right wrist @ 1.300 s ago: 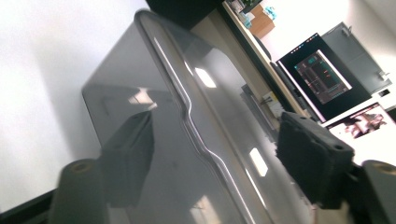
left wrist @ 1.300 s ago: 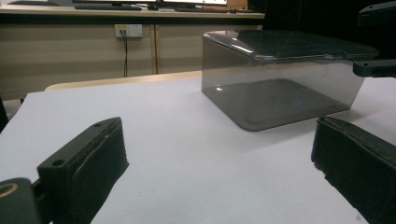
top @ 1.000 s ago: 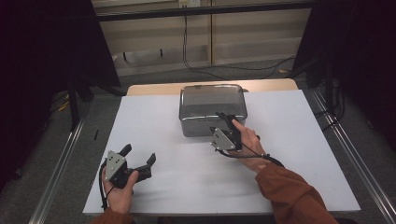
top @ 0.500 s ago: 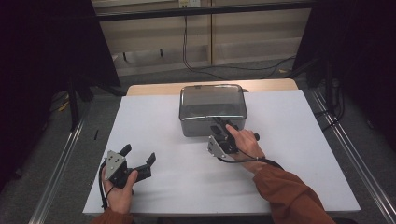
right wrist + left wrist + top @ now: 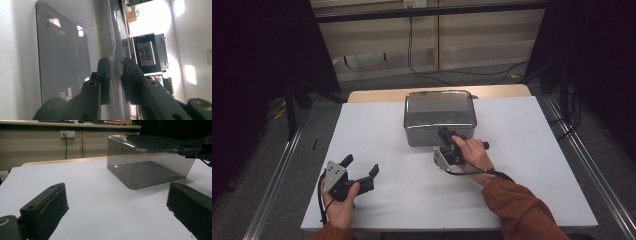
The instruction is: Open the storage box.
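With your right gripper (image 5: 115, 75) pinching the near rim of the steel tray (image 5: 440, 118) and your left gripper (image 5: 360, 167) spread well behind, lifting one-sided may let the rim slip.

1. the right gripper (image 5: 446, 134) tips are lost against the steel tray (image 5: 439, 116) wall in the high view.
2. the left gripper (image 5: 117, 207) jaws run off the bottom edge in its own view.
3. the tray's far end is cut off in the right gripper view.
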